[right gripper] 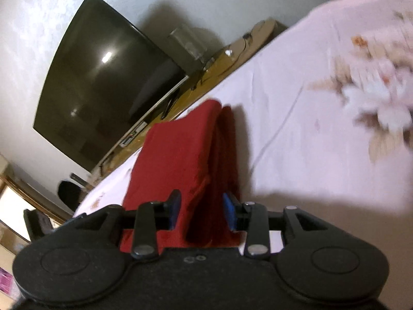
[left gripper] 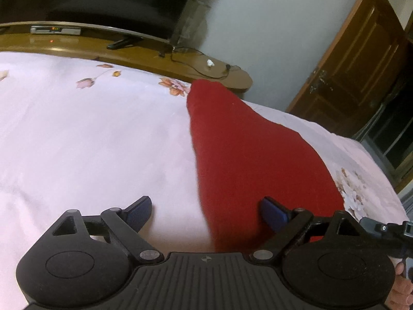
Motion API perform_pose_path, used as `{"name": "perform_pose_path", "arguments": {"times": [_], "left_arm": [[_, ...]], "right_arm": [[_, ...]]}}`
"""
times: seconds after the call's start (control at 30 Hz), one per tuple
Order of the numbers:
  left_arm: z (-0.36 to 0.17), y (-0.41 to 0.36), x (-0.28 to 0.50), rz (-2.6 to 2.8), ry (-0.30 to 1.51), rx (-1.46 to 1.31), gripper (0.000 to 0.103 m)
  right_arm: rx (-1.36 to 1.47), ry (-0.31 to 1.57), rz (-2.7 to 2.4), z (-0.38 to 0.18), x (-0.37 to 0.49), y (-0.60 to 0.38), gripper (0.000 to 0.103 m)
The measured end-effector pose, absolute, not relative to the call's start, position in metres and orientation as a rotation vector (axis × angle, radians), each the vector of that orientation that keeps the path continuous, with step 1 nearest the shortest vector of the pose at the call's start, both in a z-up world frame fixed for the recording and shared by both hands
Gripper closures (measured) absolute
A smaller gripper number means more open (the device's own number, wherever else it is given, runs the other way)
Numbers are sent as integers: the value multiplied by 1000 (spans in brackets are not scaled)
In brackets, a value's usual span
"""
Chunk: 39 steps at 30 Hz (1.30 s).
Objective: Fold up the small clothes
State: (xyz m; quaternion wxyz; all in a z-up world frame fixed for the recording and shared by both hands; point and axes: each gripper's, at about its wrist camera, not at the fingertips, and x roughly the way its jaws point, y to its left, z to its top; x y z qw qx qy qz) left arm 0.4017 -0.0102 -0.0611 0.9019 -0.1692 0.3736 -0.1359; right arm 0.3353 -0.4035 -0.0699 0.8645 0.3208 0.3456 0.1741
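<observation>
Red garment (left gripper: 247, 155) lay in a long strip on the pink floral bedsheet (left gripper: 77, 142), running near to far. Judged best: lift both near corners level, fold toward the far end. Left gripper (left gripper: 206, 211) gaped wide, empty, right pad over the cloth. Right gripper (right gripper: 202, 210) was partly closed around a bunched red fold; actual pinch unclear.

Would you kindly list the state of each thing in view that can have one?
Red garment: folded double, its near end raised off the bedsheet.
Left gripper: open, closed on nothing.
Right gripper: garment between its jaws; whether the pads press it is unclear.
Television: off, screen dark.
Set-top box: on, display lit.
Wooden door: shut.
Bedsheet: spread flat.
</observation>
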Motion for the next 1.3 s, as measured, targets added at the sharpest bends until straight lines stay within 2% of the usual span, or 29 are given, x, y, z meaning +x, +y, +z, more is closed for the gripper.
{"name": "perform_pose_path", "arguments": {"times": [0.23,0.43,0.57,0.6,0.77,0.97,1.07,1.13,1.17,1.2,1.3], "left_arm": [[-77,-2,385,-259,806,-388,12],[-80,-5,386,-251,811,-379,12],[-79,-7,387,-249,812,-379,12],[-76,-7,386,-250,809,-380,12],[-76,-13,382,-248,812,-310,12],[-81,-19,379,-259,793,-180,11],[-73,-12,383,-270,791,-198,11],[-64,-7,385,-272,754,-214,12],[-59,-4,389,-280,733,-232,12],[-55,-2,394,-286,723,-248,12],[-47,-9,415,-305,719,-256,12]], "right_arm": [[808,764,354,-86,318,-393,67],[874,811,368,-98,337,-385,68],[841,828,347,-105,346,-379,85],[803,811,336,-100,346,-378,86],[691,682,357,-66,336,-382,87],[655,808,314,-105,346,-382,89],[644,802,321,-99,345,-382,86],[621,765,325,-88,338,-387,74],[606,729,307,-81,336,-390,56],[596,693,294,-75,336,-393,49],[605,663,295,-65,354,-399,50]]}}
